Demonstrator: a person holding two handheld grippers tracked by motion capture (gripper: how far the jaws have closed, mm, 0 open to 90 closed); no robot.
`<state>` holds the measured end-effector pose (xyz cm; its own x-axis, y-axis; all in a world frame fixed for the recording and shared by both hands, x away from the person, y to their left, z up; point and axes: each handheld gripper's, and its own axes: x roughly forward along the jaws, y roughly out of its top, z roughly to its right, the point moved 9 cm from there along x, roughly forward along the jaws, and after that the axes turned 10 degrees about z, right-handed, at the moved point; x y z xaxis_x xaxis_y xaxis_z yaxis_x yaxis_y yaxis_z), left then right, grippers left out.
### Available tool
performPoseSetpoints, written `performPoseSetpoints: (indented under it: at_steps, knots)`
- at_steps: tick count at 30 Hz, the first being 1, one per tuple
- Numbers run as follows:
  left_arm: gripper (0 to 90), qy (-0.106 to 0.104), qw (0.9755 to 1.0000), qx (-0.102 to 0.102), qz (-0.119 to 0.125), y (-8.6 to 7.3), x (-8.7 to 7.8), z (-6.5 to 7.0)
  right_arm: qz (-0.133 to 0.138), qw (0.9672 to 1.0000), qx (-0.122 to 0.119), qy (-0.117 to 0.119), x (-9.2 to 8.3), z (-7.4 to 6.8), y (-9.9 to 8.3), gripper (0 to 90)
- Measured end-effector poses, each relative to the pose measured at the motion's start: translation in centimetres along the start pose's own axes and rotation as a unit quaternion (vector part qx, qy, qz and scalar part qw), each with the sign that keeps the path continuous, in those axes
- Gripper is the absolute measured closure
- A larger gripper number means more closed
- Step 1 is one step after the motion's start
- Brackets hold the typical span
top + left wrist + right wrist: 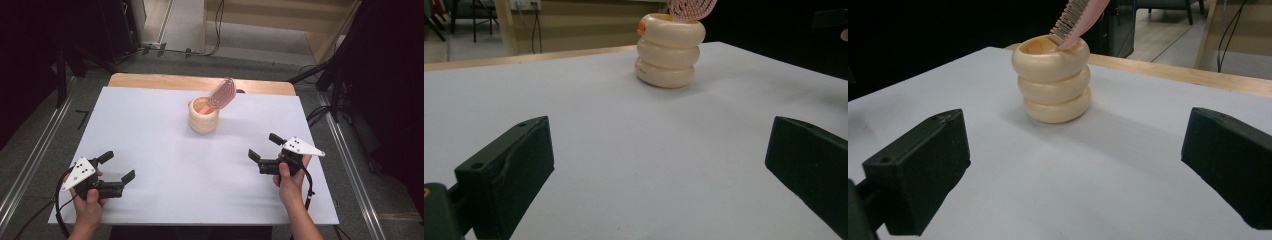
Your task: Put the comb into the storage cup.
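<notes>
Both claws, left point(120, 167) and right point(262, 145), jaws apart, well short of unlabelled cream holder point(203, 116) with pink hairbrush point(222, 93)

A white table point(150, 125) carries a ridged cream holder point(203, 120) standing upright.

No readable text, labels, brands, numbers or signs on anything in view

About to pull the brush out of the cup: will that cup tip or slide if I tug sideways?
Probably somewhat. The brush leans out over one rim, so a sideways tug would lever the cup. The cup looks squat, with three stacked bulges, so it may slide on the smooth white table before tipping.
</notes>
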<state>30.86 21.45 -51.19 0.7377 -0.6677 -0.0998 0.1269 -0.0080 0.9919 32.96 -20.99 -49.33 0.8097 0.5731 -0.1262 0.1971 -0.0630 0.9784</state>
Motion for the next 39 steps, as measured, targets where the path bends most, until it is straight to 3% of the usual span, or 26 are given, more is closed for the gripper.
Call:
performPoseSetpoints:
  at_steps: [39]
  knots:
    - [0.0, 0.004, 1.0, 0.001, -0.001, 0.0, 0.0, 0.0, 0.009, 0.9997, 0.009, -0.022, -6.3, 2.9, -2.4, 0.0]
